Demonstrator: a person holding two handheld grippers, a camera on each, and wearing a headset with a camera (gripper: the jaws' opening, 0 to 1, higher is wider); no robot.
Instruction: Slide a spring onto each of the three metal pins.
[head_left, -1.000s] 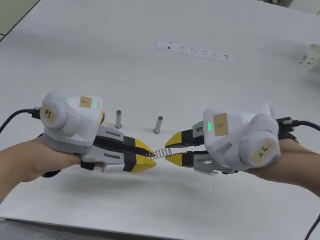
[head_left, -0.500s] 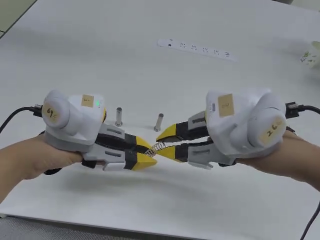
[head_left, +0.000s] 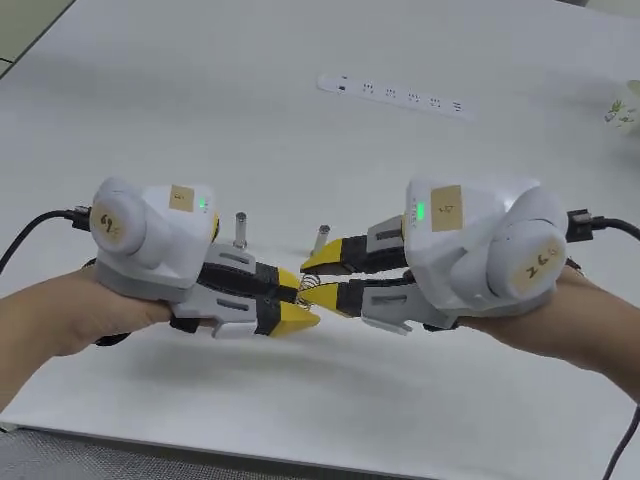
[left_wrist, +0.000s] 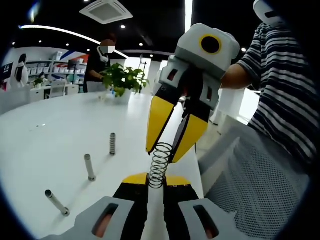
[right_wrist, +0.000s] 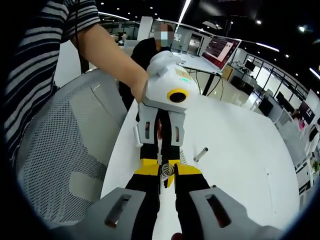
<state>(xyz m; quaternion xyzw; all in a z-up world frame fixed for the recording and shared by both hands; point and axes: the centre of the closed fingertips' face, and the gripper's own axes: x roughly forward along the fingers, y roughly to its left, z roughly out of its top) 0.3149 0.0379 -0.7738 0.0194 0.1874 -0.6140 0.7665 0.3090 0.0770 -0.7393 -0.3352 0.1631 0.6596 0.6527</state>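
The left tool (left_wrist: 156, 182) is clamped shut on the near end of a spring (left_wrist: 160, 161), which juts straight out past its tips. The right tool (left_wrist: 161, 154) meets it nose to nose, with its jaws partly spread on either side of the spring's free end. I cannot tell whether they touch the coils. In the left gripper view, three metal pins (left_wrist: 89, 167) stand on the white table (left_wrist: 45, 135), left of the left tool's jaws and apart from the spring.
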